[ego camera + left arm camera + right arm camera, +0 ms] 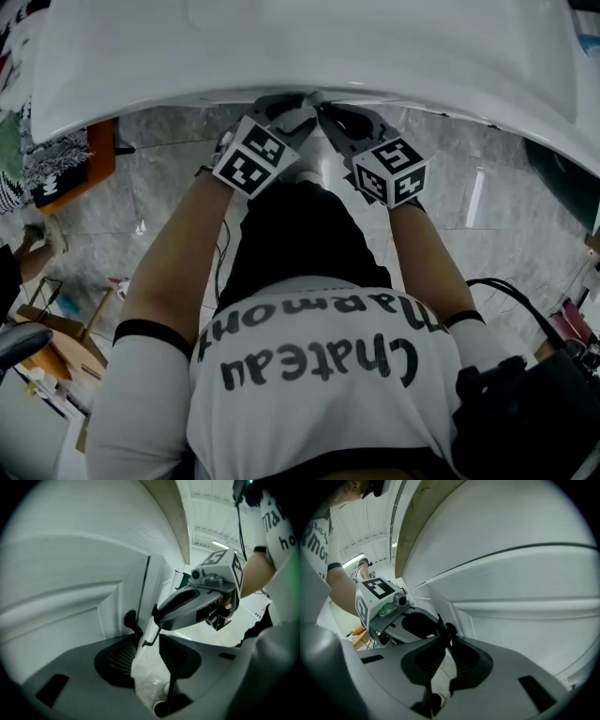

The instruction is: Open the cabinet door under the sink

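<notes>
The white sink basin [300, 47] overhangs both grippers. Below it are the white cabinet doors [70, 597], split by a dark vertical seam [145, 585]. My left gripper [146, 632] stands open at that seam, with a white door edge [140, 660] running between its jaws and its left fingertip [131, 620] against the door face. My right gripper [446, 631] has its jaws almost together, its tips pinched on the door edge at the seam; it shows as the grey body [197, 602] in the left gripper view. In the head view both grippers [298, 111] [330, 114] meet under the rim.
Grey marble floor [169, 197] lies under the person. An orange item [98, 155] and boxes [56, 328] clutter the left side. A black cable and a device [525, 403] sit at the lower right. The sink rim hangs low over the grippers.
</notes>
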Motion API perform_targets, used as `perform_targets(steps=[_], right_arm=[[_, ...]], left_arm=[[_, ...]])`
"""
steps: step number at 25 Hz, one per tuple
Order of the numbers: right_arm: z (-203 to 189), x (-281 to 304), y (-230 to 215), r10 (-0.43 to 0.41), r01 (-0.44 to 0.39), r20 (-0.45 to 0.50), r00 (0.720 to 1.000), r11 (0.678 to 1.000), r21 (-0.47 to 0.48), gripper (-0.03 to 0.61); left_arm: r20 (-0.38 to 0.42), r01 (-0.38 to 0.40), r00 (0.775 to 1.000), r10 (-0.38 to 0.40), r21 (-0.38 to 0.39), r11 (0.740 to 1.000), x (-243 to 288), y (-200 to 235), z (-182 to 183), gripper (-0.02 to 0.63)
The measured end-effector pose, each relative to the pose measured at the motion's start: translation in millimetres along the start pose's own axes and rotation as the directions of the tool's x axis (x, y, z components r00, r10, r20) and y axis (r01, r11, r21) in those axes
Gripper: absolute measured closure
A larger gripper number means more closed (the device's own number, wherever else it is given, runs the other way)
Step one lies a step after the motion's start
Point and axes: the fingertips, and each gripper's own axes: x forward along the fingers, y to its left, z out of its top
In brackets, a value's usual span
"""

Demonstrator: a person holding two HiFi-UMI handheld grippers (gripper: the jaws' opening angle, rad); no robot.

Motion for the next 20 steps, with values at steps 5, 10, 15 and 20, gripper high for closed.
perform_targets(steps=[5, 10, 15, 20], right_arm=[[-11, -9, 8, 0.003, -0.006, -0.051, 0.999, 0.998, -0.055, 0.546], [-21, -18, 18, 0.002, -0.008, -0.089, 0.996, 0.997, -0.073, 0.546], [-32, -30, 26, -0.002, -0.01, -0.127, 0.992, 0.996, -0.093, 0.546], [-48, -45, 32, -0.006, -0.01, -0.175, 0.985, 0.996, -0.09, 0.548]], left_arm=[[-0.028, -0.093, 0.995, 0.095, 0.061, 0.994, -6, -1, -12, 0.568], [-0.06, -0.079, 0.994, 0.087, 0.127, 0.989, -13, -12, -24, 0.572], [-0.106, -0.036, 0.993, 0.058, 0.199, 0.979, -25, -30, -42, 0.572], [-0.158, -0.009, 0.986, 0.047, 0.236, 0.972, -34, -43, -54, 0.572]])
